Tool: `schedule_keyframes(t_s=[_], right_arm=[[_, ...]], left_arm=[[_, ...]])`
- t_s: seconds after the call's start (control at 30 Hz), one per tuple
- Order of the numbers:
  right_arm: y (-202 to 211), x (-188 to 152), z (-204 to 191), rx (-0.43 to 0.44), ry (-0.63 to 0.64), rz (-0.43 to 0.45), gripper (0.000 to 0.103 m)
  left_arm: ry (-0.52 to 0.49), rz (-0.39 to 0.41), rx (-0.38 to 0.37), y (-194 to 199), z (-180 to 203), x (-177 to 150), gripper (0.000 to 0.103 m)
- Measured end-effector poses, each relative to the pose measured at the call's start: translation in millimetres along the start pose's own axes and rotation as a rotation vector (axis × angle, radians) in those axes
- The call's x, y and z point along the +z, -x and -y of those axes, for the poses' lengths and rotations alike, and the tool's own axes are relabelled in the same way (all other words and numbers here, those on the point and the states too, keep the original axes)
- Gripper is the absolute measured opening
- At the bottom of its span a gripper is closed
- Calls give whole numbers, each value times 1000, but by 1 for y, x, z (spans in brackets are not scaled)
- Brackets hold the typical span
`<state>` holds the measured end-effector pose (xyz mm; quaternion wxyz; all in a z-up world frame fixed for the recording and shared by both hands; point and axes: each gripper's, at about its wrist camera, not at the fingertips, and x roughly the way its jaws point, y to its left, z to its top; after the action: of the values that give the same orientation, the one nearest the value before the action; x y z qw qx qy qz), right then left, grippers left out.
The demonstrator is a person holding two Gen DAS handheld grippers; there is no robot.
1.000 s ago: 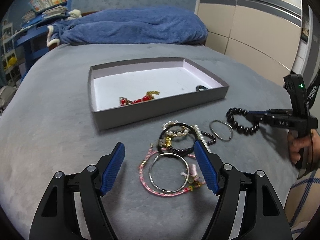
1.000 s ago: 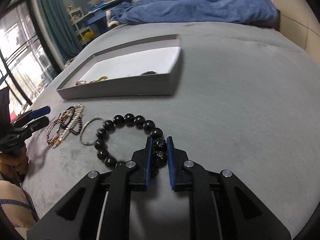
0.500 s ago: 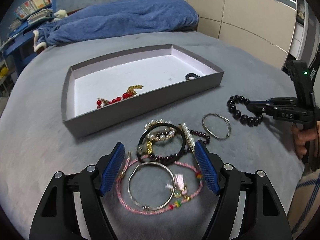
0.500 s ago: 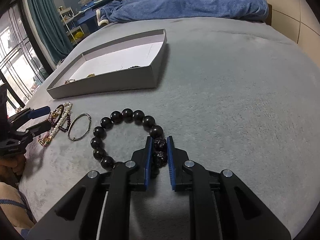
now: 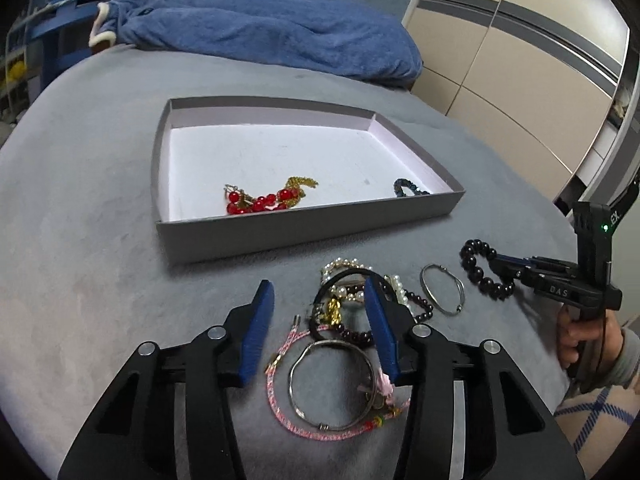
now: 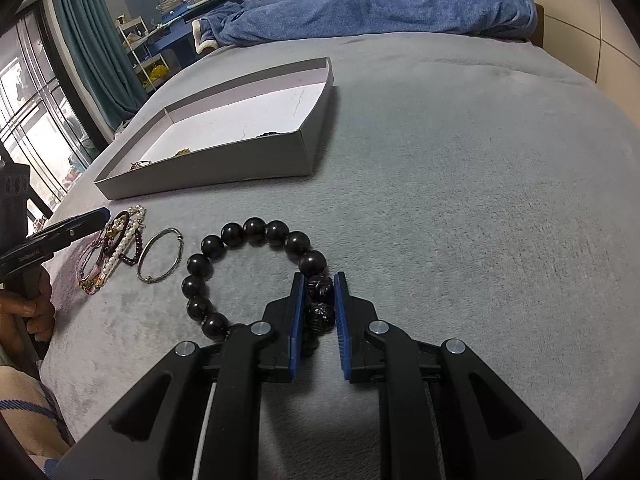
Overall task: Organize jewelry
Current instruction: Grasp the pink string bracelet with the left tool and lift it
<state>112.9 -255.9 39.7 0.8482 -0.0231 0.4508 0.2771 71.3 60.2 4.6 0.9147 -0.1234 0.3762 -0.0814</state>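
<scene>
Between the blue pads of the right gripper (image 6: pixel 318 300) sits a carved bead of the black bead bracelet (image 6: pixel 244 236), and the jaws are squeezed nearly shut on it, so the bracelet is held tight. The rest of the loop lies flat on the grey bed (image 6: pixel 460 168), which likely means it has not been lifted yet. Holding it by one bead looks like a good way to carry it, because the whole ring should hang down and follow. Off to the side, the left gripper (image 5: pixel 318 300) is about half open, and its jaws have just been closing. They hang over a pile of jewelry (image 5: pixel 352 308), but the pads do not press on anything, so it holds nothing. Under it lie a silver bangle (image 5: pixel 332 384), a pink cord bracelet (image 5: pixel 280 400), a pearl bracelet (image 5: pixel 340 266) and some dark bead strings, all tangled close together. A thin silver bangle (image 5: pixel 442 290) lies alone just beside the pile, between it and the black beads. Farther away sits the grey box (image 5: pixel 304 228), open on top. Inside it are a red and gold piece (image 5: pixel 268 198) and a small dark piece (image 5: pixel 406 188), so the box looks like the home for everything. A blue blanket (image 5: pixel 256 28) is bunched at the far end of the bed.
</scene>
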Motion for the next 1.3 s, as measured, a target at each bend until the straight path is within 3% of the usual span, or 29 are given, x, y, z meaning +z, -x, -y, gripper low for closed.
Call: schedule_keyframes(t_s=[0.3, 0.67, 0.77, 0.93, 1.3], right_arm=[[0, 0, 0, 2, -1, 0, 15], [0, 0, 1, 4, -2, -1, 15], [0, 0, 1, 4, -3, -1, 15], [0, 0, 1, 5, -4, -1, 15], [0, 0, 1, 10, -7, 0, 15]], left_arm=[[79, 6, 10, 26, -20, -21, 47], [-7, -44, 53, 29, -5, -41, 46], [18, -44, 54, 29, -10, -43, 38], [59, -47, 19, 29, -17, -43, 6], [30, 107, -8, 71, 3, -34, 3]])
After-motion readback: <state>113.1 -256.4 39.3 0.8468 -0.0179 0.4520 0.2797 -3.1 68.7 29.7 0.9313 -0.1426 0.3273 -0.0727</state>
